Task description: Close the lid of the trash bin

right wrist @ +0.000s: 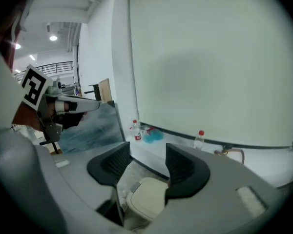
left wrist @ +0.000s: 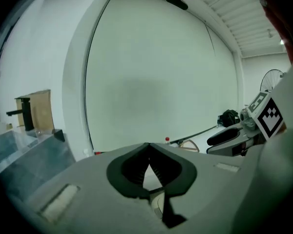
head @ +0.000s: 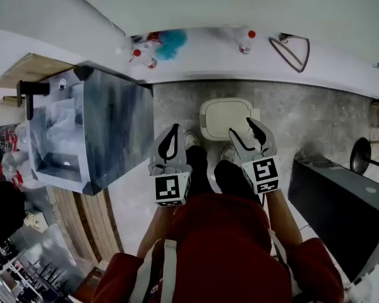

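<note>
A cream trash bin (head: 226, 118) stands on the speckled floor in front of the person's shoes, its lid lying flat down on top. In the right gripper view the trash bin (right wrist: 149, 199) shows low between the jaws. My left gripper (head: 175, 129) hangs above the floor just left of the bin, its jaws meeting at the tips with nothing held. In its own view the left gripper (left wrist: 147, 147) points at a bare white wall. My right gripper (head: 241, 126) hovers over the bin's near right edge. Nothing is between the parted jaws of the right gripper (right wrist: 147, 152).
A grey cabinet (head: 107, 125) wrapped in plastic stands close on the left. Along the white ledge (head: 208, 59) behind the bin are bottles (head: 142, 54), a blue cloth (head: 171, 43) and a wire hanger (head: 292, 49). A black case (head: 335, 201) sits at right.
</note>
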`<act>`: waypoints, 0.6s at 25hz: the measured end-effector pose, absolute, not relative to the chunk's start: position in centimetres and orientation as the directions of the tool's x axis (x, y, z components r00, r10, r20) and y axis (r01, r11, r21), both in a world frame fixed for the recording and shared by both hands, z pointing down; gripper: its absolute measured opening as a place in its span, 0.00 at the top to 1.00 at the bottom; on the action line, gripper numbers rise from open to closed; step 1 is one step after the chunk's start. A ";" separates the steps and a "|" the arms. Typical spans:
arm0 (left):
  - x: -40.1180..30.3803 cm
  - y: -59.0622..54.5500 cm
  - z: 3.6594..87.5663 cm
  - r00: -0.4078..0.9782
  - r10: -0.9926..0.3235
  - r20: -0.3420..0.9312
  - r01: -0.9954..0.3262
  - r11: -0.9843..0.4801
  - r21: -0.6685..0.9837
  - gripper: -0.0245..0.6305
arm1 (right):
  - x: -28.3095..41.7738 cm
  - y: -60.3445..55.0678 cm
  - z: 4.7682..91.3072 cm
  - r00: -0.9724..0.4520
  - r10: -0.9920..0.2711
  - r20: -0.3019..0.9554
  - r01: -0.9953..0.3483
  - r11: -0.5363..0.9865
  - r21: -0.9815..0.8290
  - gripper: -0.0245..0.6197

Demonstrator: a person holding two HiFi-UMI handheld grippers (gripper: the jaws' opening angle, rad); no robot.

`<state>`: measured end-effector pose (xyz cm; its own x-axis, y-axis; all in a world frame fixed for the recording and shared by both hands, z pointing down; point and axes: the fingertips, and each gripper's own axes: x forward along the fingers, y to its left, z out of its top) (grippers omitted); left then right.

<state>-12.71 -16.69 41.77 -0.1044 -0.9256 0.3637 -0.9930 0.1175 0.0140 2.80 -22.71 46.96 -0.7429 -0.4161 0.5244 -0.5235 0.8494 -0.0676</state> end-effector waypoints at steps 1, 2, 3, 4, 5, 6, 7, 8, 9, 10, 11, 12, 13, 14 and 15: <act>-12.5 -16.9 40.2 -0.111 -0.935 0.336 -0.993 0.120 0.007 0.96 | 3.2 -23.1 45.2 -0.751 -0.439 0.493 -0.529 0.847 -0.052 0.61; -12.3 -17.2 38.7 -0.119 -0.943 0.310 -0.992 0.125 0.000 0.96 | 3.7 -23.5 43.3 -0.759 -0.462 0.459 -0.535 0.844 -0.037 0.61; -12.1 -17.5 37.2 -0.127 -0.950 0.285 -0.991 0.131 -0.008 0.96 | 4.1 -23.8 41.6 -0.765 -0.483 0.426 -0.542 0.840 -0.020 0.61; -11.9 -17.7 35.8 -0.134 -0.956 0.260 -0.991 0.134 -0.017 0.96 | 4.4 -24.2 39.9 -0.770 -0.503 0.393 -0.547 0.837 0.000 0.61; -11.7 -17.8 34.5 -0.138 -0.962 0.234 -0.990 0.135 -0.029 0.96 | 4.7 -24.5 38.3 -0.774 -0.521 0.360 -0.552 0.834 0.021 0.61; -11.4 -18.0 33.3 -0.140 -0.968 0.209 -0.990 0.134 -0.042 0.96 | 4.9 -24.9 36.7 -0.776 -0.539 0.326 -0.558 0.829 0.041 0.61; -11.1 -18.0 32.2 -0.141 -0.973 0.185 -0.990 0.133 -0.055 0.96 | 5.3 -25.2 35.1 -0.777 -0.557 0.293 -0.567 0.822 0.059 0.61; -10.8 -18.1 31.0 -0.144 -0.977 0.158 -0.989 0.135 -0.067 0.96 | 5.7 -25.6 33.6 -0.775 -0.575 0.262 -0.577 0.813 0.075 0.61; -10.6 -18.1 29.7 -0.149 -0.980 0.129 -0.987 0.140 -0.076 0.96 | 6.1 -25.9 32.1 -0.772 -0.592 0.230 -0.588 0.803 0.092 0.61; -10.4 -18.0 28.4 -0.154 -0.983 0.100 -0.986 0.146 -0.083 0.96 | 6.6 -26.1 30.6 -0.769 -0.608 0.198 -0.599 0.793 0.110 0.61; -10.2 -17.9 27.1 -0.158 -0.985 0.070 -0.984 0.151 -0.090 0.96 | 6.9 -26.3 29.1 -0.766 -0.622 0.164 -0.609 0.783 0.128 0.61; -9.9 -17.8 25.7 -0.159 -0.986 0.040 -0.983 0.155 -0.100 0.96 | 7.3 -26.5 27.6 -0.763 -0.634 0.127 -0.618 0.773 0.145 0.61; -9.7 -17.7 24.3 -0.160 -0.987 0.007 -0.981 0.158 -0.111 0.96 | 7.7 -26.7 26.0 -0.760 -0.643 0.090 -0.626 0.763 0.161 0.61; -9.6 -17.6 23.0 -0.161 -0.987 -0.026 -0.979 0.163 -0.120 0.96 | 8.0 -26.9 24.4 -0.756 -0.652 0.053 -0.636 0.751 0.177 0.61; -9.5 -17.5 21.6 -0.162 -0.985 -0.057 -0.978 0.168 -0.127 0.96 | 8.4 -27.1 22.8 -0.750 -0.661 0.017 -0.646 0.739 0.191 0.61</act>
